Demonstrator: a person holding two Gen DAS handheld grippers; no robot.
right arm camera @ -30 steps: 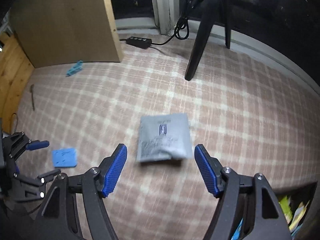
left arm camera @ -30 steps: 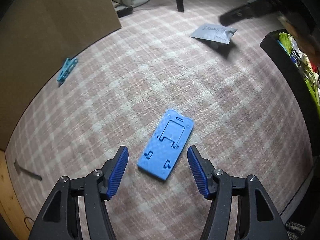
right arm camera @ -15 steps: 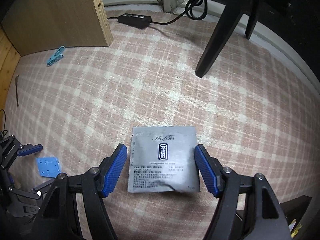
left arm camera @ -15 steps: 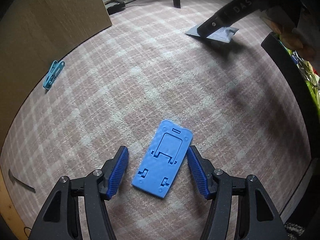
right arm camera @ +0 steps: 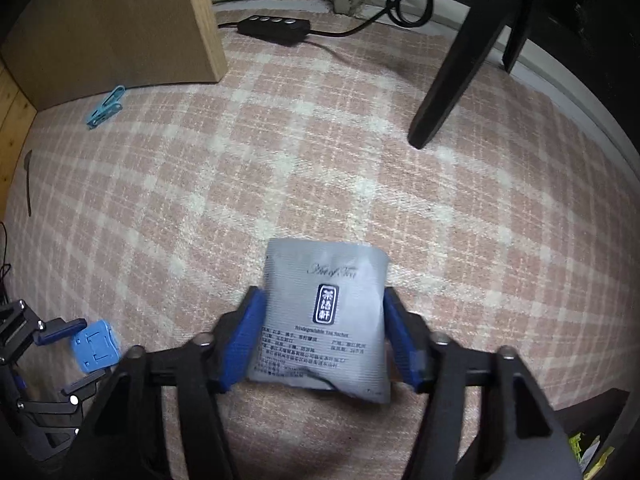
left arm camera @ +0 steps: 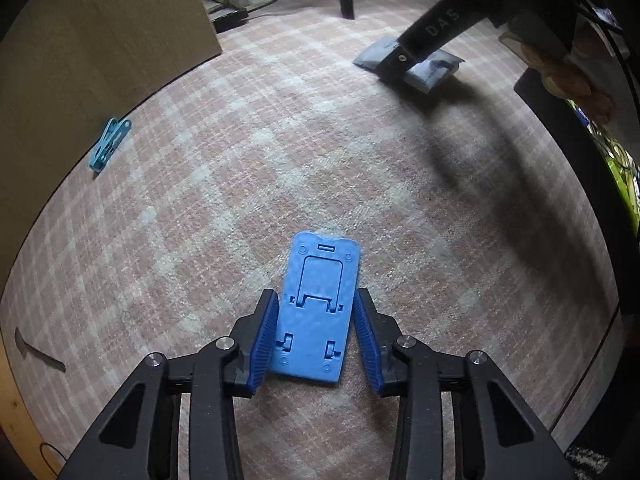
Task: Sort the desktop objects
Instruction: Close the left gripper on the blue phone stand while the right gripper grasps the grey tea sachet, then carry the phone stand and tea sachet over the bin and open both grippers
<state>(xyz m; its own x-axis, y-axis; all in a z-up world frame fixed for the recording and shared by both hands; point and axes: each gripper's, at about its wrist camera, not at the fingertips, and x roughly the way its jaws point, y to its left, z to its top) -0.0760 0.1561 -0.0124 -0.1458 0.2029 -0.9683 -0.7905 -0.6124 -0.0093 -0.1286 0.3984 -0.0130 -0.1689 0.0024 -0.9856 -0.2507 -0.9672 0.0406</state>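
A blue plastic phone stand (left arm camera: 316, 308) lies flat on the pink checked carpet. My left gripper (left arm camera: 314, 294) points down over it, its jaws closing, with both blue pads against the stand's long edges. A grey tea sachet (right arm camera: 326, 316) lies between the pads of my right gripper (right arm camera: 322, 292), whose jaws are closing too; both pads touch its side edges and it bows slightly. In the left wrist view the right gripper (left arm camera: 400, 60) stands on the sachet (left arm camera: 434, 70), held by a hand (left arm camera: 572, 76). The right wrist view shows the left gripper (right arm camera: 60, 354) around the stand (right arm camera: 96, 346).
A blue clothespin (left arm camera: 110, 144) lies near a leaning wooden board (left arm camera: 100, 40). A thin dark tool (left arm camera: 38, 350) lies at the carpet's left edge. A black bin (left arm camera: 580, 168) with colourful items stands at the right. A power strip (right arm camera: 274, 26) and black chair legs (right arm camera: 452, 80) are behind.
Both grippers came down over their objects and their jaws narrowed onto them. The stand has turned to line up between the left pads. The sachet now sits between the right pads.
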